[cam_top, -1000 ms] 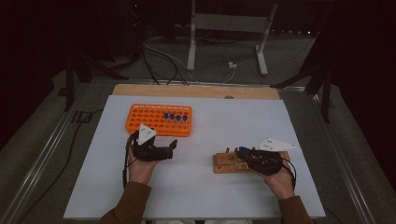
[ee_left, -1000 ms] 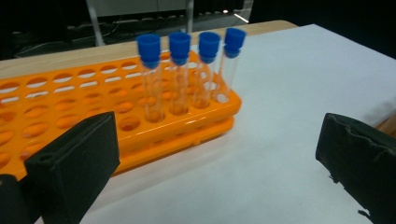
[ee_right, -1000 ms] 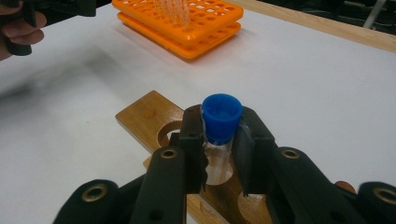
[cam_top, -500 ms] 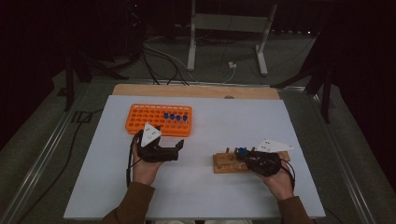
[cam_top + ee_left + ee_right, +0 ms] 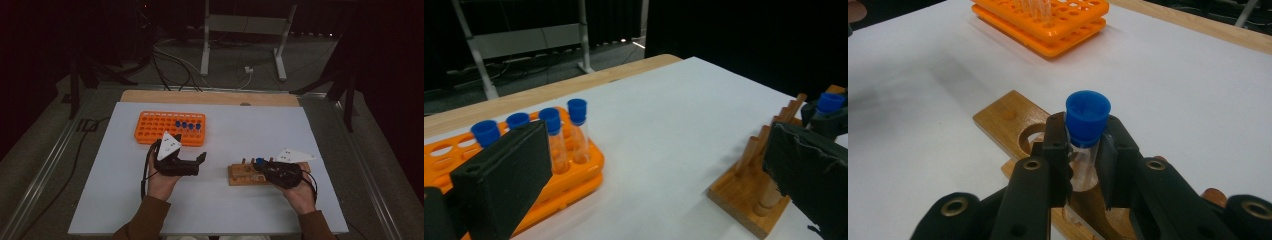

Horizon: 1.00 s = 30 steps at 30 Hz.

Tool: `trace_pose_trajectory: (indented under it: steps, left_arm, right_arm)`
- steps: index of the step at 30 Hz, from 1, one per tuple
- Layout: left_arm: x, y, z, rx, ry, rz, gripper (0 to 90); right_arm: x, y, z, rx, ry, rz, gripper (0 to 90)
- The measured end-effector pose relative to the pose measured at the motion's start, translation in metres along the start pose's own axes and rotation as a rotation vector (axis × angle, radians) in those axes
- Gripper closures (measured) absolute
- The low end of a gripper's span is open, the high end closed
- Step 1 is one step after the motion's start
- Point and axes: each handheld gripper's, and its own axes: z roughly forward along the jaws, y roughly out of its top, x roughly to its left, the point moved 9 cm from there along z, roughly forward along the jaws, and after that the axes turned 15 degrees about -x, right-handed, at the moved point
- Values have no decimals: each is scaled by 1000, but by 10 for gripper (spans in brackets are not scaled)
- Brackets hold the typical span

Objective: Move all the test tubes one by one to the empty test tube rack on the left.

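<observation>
An orange tube rack (image 5: 160, 128) stands at the back left of the white table and holds several blue-capped tubes (image 5: 187, 125). My left gripper (image 5: 201, 159) hovers just in front of it, open and empty, its jaws pointing right. In the left gripper view the wide-apart jaws frame the orange rack (image 5: 574, 172) and the wooden rack (image 5: 749, 192). My right gripper (image 5: 1083, 150) is shut on a clear tube with a blue cap (image 5: 1088, 116). The tube stands upright over a hole of the wooden rack (image 5: 1005, 119). How deep it sits is hidden by the jaws.
The wooden rack (image 5: 242, 175) lies at the front right of the table (image 5: 250, 125) with short pegs along its back. A wooden strip (image 5: 210, 97) edges the table's far side. Beyond it stand a metal frame (image 5: 245, 30) and cables on the dark floor.
My left gripper has drifted slightly right, in front of the orange rack. The right gripper stays at the wooden rack with the tube in it.
</observation>
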Motion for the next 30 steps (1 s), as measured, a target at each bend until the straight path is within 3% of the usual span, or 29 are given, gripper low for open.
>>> trace_pose_trajectory:
  steps: [10, 18, 30]
  left_arm:
    - [-12, 1, 3, 6, -39, 17, 7]
    - [-13, 5, 3, -10, -51, -4, 7]
    - [-23, 17, 9, -11, -77, 16, 25]
  right_arm:
    - [1, 19, -9, -33, 2, -5, 771]
    - [-3, 40, -21, -60, 9, -11, 771]
    - [1, 70, -21, -78, 30, -26, 771]
